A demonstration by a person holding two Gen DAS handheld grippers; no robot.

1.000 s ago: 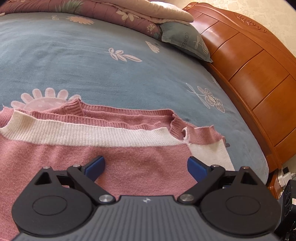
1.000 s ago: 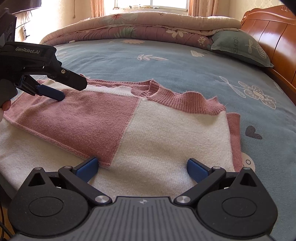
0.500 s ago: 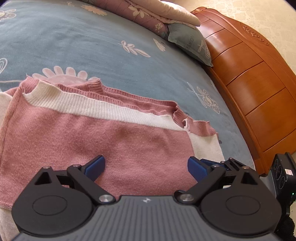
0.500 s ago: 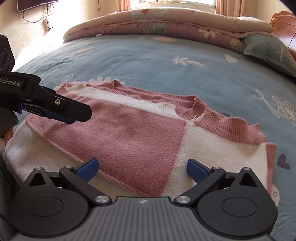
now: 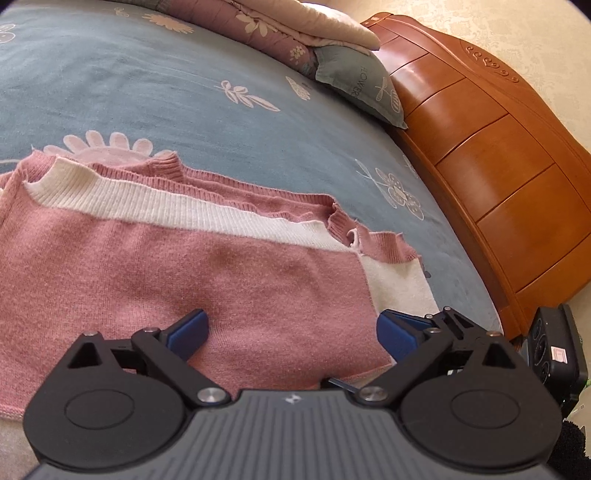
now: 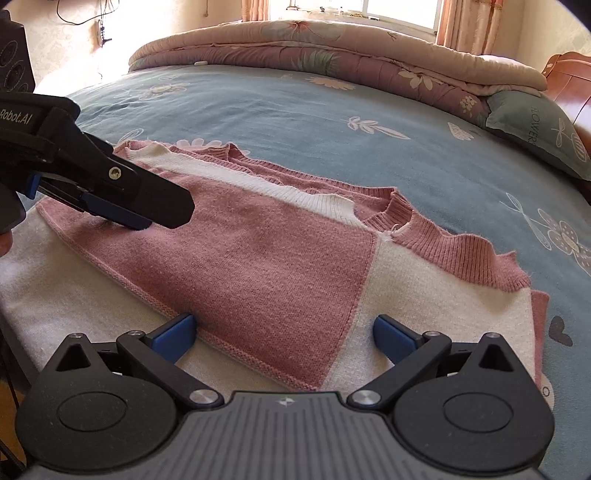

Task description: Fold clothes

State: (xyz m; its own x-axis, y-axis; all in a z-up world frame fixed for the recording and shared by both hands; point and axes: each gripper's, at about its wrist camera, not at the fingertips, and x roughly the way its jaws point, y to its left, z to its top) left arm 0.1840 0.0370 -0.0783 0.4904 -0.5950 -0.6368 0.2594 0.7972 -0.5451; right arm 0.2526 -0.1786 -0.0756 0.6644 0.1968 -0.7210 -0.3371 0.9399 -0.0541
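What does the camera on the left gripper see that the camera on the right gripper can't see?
Only the left wrist view shows the wall behind the wooden headboard and a black device beside the bed.

Only the right wrist view shows the window with curtains, the whole rolled quilt, and the left gripper from the side, low over the pink panel.

Both show the pink and white sweater lying on the blue flowered bedsheet, the grey-green pillow, and the wooden headboard. Each view's own gripper is open.

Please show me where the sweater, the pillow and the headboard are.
sweater (image 6: 258,266): right wrist view, on its pink panel.
pillow (image 5: 354,79): left wrist view, on its grey-green face.
headboard (image 5: 491,155): left wrist view, on a wooden panel.
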